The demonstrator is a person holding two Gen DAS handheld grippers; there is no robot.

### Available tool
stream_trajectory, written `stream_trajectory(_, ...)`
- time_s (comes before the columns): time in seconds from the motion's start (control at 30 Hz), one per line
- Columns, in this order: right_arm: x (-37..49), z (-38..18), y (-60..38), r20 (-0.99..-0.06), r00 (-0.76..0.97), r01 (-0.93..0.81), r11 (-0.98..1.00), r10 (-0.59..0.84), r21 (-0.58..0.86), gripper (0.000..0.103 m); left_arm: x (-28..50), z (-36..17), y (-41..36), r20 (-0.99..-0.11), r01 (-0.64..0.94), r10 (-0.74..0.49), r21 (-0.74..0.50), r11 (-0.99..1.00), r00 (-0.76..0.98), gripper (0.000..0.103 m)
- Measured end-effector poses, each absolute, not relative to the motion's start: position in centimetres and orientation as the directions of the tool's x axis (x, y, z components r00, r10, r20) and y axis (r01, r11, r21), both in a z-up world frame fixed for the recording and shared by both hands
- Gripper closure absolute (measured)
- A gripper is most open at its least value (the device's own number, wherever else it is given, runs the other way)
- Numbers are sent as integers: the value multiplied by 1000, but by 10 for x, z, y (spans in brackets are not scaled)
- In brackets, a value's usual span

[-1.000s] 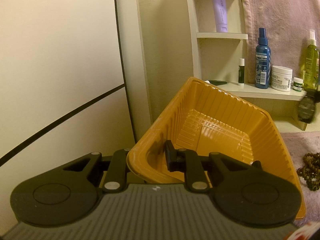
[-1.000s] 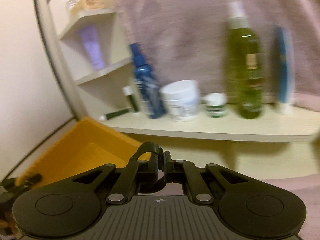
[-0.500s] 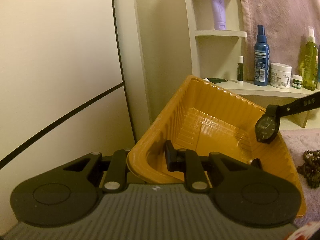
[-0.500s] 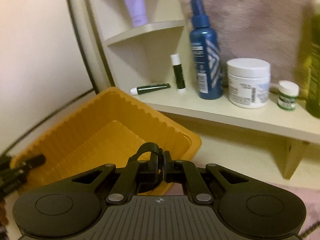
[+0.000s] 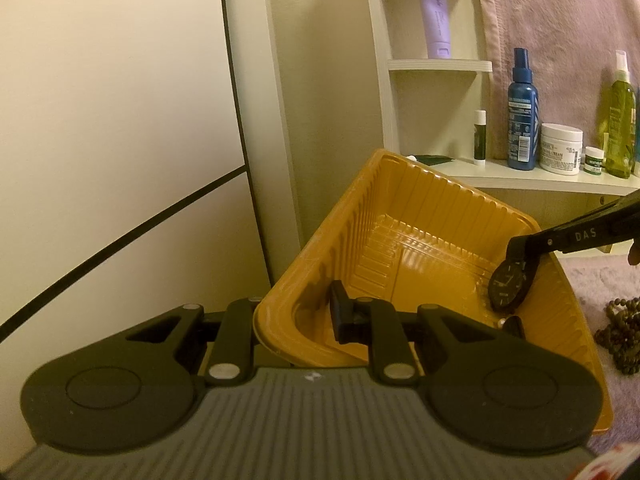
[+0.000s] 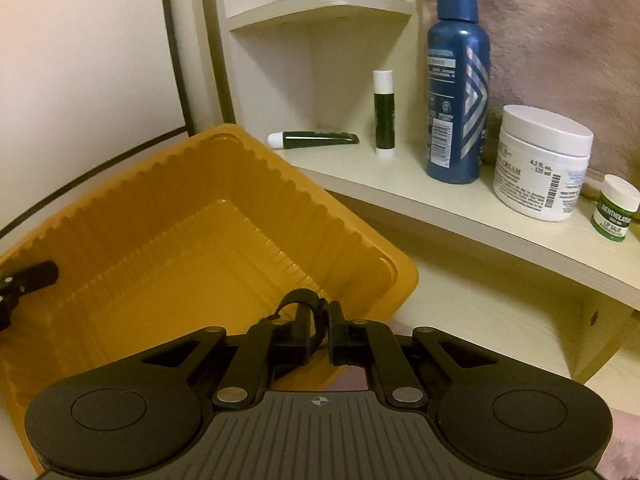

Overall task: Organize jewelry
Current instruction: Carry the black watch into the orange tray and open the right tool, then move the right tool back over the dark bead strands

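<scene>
- Tray (image 5: 404,216) first: an orange ribbed plastic one, tilted up, and my left gripper (image 5: 296,316) has its near wall clamped between the two fingers, one finger (image 5: 340,316) inside the tray and the other outside under the rim.
- Watch (image 5: 507,286), black with a dark round face, hangs just inside the tray's right wall; its face tilts down toward the floor of the tray.
- My right gripper (image 6: 318,332) is closed on the watch strap (image 6: 300,304), which loops up between the fingers in the right wrist view.
- From the left wrist view, that right gripper (image 5: 520,252) reaches in over the tray's right rim, a white "DAS" marking on its finger.
- Another small dark item (image 5: 513,326) lies low in the tray near the right wall; I cannot tell what it is.
- A beaded bracelet (image 5: 620,336) of brown beads lies outside the tray on the pinkish mat (image 5: 600,280) to the right.
- Behind the tray, a pale shelf (image 6: 460,216) carries a blue spray bottle (image 6: 458,80), a white cream jar (image 6: 540,160), a small green-labelled pot (image 6: 616,208), an upright lip balm stick (image 6: 384,112) and a dark green tube (image 6: 316,139) lying flat.
- A green spray bottle (image 5: 620,120) stands further right, and a lilac tube (image 5: 436,16) on a higher shelf.
</scene>
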State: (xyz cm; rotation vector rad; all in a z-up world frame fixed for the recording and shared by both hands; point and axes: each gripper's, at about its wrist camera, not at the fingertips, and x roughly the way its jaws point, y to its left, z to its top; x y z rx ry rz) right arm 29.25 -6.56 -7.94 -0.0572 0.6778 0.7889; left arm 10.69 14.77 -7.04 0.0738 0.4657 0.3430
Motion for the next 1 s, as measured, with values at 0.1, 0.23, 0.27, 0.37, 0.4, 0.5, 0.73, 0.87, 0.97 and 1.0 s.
stream_trajectory(0.1,291,-77,-68,-584,494,-675,708,644,209,94,108,-70,148,-429,-307,341,148,940,836,85)
stream_trajectory(0.23,284,-70,-77,-591,504,-673,716,630,188,80,108,-69,148,-434,-306,340,148,940,834,85)
stream_trajectory(0.27,283,-69,-79,-593,504,-672,716,628,186,66,108,-69,148,-435,-306,340,150,940,834,85)
stream_trajectory(0.37,276,-66,-93,-580,513,-671,717,633,188,56,108,-68,148,-436,-305,340,150,940,833,85)
stream_trajectory(0.4,274,-65,-98,-579,514,-669,718,632,190,56,108,-68,148,-437,-305,341,151,940,833,85)
stream_trajectory(0.5,266,-62,-115,-571,517,-651,727,637,221,56,109,-68,148,-439,-305,340,150,940,832,85)
stream_trajectory(0.73,241,-58,-165,-563,550,-585,766,617,267,55,110,-67,148,-441,-297,336,157,942,832,85)
stream_trajectory(0.87,225,-63,-193,-578,572,-529,800,583,283,55,110,-67,148,-441,-298,336,155,942,832,85)
stream_trajectory(0.97,214,-68,-211,-596,582,-495,822,554,281,55,110,-67,148,-440,-297,337,160,941,832,85)
stream_trajectory(1.0,210,-69,-216,-605,580,-486,828,546,281,55,111,-67,148,-441,-297,337,160,941,832,85)
